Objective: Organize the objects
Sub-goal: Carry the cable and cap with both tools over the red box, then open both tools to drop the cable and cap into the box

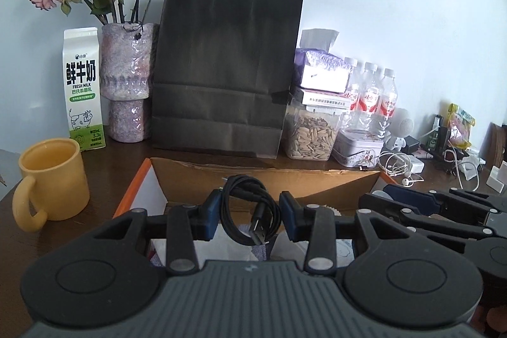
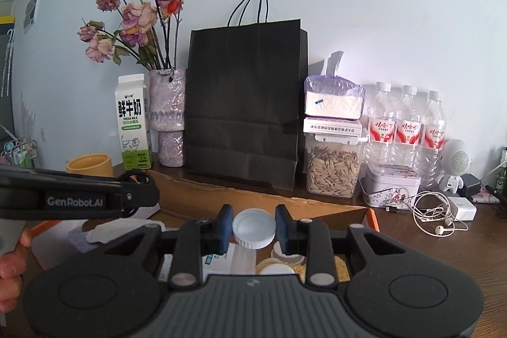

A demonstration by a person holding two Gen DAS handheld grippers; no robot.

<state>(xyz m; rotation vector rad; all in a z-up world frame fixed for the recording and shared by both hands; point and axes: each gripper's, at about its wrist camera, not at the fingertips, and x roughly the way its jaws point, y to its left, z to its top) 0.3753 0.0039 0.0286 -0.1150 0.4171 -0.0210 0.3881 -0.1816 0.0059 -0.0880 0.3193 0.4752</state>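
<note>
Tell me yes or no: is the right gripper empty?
No, the right gripper is shut on a white cap, its blue pads pressing the cap's two sides above the box.

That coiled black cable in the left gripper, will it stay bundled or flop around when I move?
The black cable is probably light and floppy: its loops hang loosely in the left gripper, and the plug end dangles free. It may swing or uncoil, since no tie shows.

You have three water bottles (image 2: 406, 129), one milk carton (image 2: 133, 122), one yellow mug (image 1: 50, 179), one black paper bag (image 2: 245, 106), one seed jar (image 2: 332, 170) and one tin (image 2: 391, 184).
</note>
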